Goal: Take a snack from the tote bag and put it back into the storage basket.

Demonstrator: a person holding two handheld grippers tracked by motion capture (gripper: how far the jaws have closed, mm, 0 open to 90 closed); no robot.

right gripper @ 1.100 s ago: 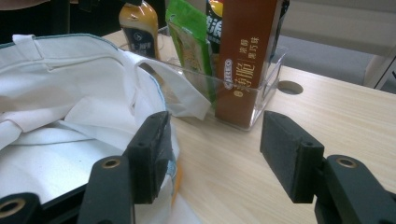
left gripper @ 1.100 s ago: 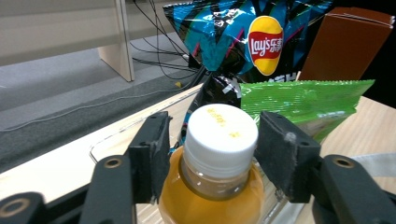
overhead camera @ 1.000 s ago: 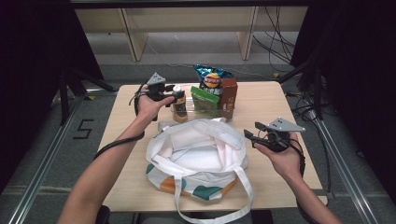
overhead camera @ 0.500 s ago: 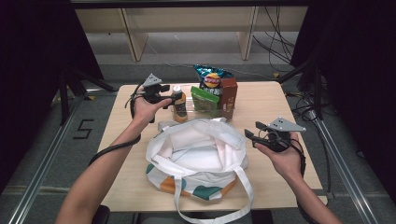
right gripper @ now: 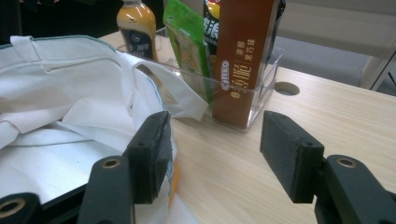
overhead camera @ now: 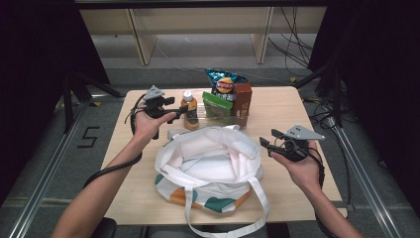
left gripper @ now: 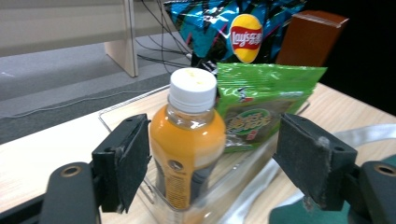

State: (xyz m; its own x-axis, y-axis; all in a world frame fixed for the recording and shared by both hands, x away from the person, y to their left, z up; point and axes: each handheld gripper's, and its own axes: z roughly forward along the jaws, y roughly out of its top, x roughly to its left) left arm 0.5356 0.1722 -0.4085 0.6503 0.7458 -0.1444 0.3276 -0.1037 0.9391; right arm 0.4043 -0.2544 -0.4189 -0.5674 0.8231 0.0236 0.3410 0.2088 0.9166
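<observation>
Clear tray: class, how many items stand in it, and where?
4: orange juice bottle at its left end, green packet beside it, chip bag behind, brown box at right. More may hide.

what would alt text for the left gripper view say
An orange juice bottle with a white cap stands in a clear bin between the open left gripper jaws. Behind it are a green snack pouch, a chip bag and a brown carton.

Bottle (left gripper: 187,140) base hidden behind clear bin wall (left gripper: 243,172); chip bag (left gripper: 233,28) top cut off.
</observation>
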